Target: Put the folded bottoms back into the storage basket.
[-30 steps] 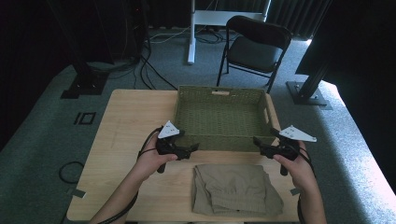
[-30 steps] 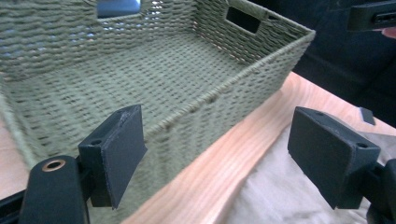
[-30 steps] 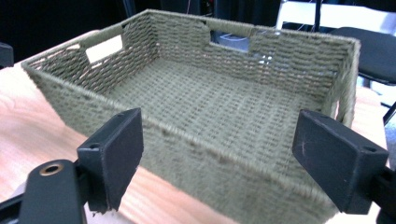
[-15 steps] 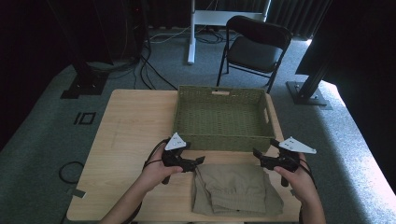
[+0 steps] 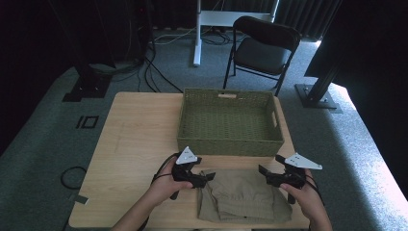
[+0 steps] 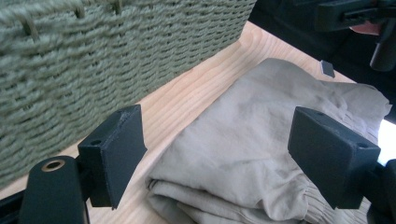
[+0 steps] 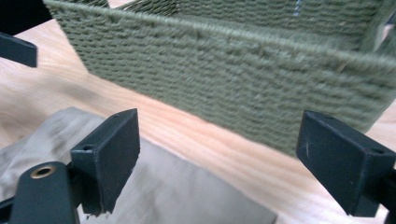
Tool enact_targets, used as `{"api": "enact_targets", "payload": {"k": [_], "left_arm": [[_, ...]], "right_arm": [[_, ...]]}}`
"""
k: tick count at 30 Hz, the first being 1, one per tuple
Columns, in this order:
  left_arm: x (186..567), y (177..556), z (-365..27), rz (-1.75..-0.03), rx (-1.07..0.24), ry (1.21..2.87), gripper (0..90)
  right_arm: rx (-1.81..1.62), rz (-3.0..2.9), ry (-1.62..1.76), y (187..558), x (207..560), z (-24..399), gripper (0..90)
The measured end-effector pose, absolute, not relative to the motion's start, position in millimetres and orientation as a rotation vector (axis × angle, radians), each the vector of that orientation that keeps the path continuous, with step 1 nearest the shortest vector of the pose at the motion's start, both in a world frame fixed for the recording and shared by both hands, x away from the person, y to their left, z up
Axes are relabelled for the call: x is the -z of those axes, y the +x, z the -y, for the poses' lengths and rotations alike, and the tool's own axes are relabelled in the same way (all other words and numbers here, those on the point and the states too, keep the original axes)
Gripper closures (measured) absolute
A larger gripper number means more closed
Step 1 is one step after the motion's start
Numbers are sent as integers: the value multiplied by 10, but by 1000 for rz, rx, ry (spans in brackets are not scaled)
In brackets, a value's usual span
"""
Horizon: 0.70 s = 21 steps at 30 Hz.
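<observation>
The folded cloth lies on the table at its near edge, just near of the green basket, which stands empty in the table's middle. The left gripper sits at the cloth's far left corner and the right gripper at its far right corner, each pointing inward toward the other. Both are open with nothing between the jaws: in the left gripper view the jaws stand wide over the cloth's folded edge, and in the right gripper view they stand just as wide, with a cloth corner below and the basket wall beyond. This looks like the approach to a two-handed pick-up, probably to put the cloth into the basket. The next move calls for lowering each pair of jaws astride a corner, catching all the folded layers, then closing before lifting. The cloth's near edge is cut off at the bottom of the high view, so its full shape is unclear, and how many layers it has is hard to tell.
</observation>
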<state>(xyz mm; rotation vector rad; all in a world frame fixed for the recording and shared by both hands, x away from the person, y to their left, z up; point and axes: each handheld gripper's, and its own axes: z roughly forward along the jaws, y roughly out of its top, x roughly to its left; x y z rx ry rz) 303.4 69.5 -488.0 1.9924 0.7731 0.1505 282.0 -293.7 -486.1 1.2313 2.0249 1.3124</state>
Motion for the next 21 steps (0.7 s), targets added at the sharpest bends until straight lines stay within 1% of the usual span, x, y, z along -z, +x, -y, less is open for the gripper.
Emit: {"api": "enact_targets", "payload": {"k": [5,12,16,21], "left_arm": [[5002,2984,-664,-800,-116,2020,198],[5145,2940,-636,-827,-117,2055,198],[5249,2901,-619,-875,-123,2072,196],[5328,2876,-596,-890,-98,2079,192]], "right_arm": [[-1299,-2053,1263,2743,5000,2938,131],[-1256,-2070,1316,2658,5150,2930,133],[-1223,-2079,1329,2602,5238,2938,133],[-1184,-2091,1357,2556,5357,2953,133]]}}
